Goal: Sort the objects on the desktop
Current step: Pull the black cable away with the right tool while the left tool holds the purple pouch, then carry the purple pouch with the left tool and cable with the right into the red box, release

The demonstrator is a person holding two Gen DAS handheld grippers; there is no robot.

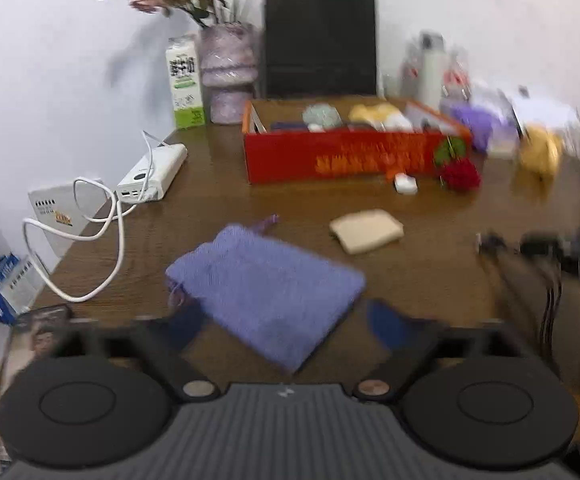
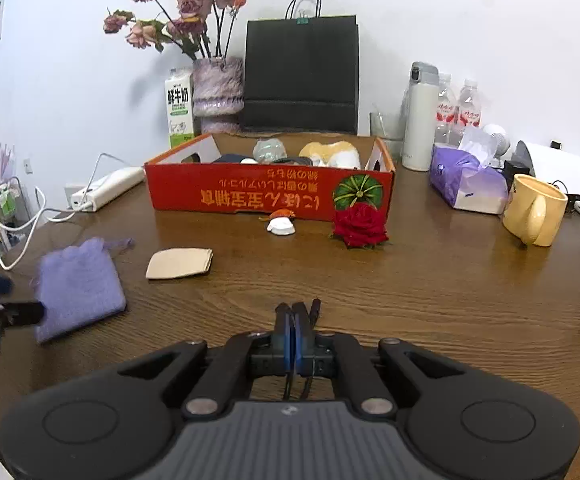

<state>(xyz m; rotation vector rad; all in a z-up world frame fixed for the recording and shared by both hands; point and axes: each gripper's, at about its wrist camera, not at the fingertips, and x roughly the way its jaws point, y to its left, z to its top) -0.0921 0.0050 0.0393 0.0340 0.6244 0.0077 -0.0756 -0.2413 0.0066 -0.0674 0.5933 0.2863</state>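
Observation:
A purple drawstring pouch [image 1: 266,292] lies on the wooden desk [image 1: 430,280]. My left gripper [image 1: 286,324] is open, its blue-tipped fingers on either side of the pouch's near edge. The pouch also shows in the right wrist view [image 2: 78,288], with the left gripper [image 2: 10,300] at its left edge. My right gripper [image 2: 295,316] is shut, low over the desk, with a thin dark piece beside its tips. A beige folded pad [image 2: 180,263], a white small object [image 2: 281,226] and a red rose [image 2: 359,225] lie before the red cardboard box [image 2: 270,192], which holds several items.
A white power bank [image 1: 154,178] with a looping cable sits left. A milk carton [image 2: 179,106], flower vase [image 2: 218,88] and black bag [image 2: 302,76] stand behind the box. A thermos [image 2: 420,120], bottles, purple tissue pack [image 2: 466,184] and yellow mug [image 2: 534,210] stand right.

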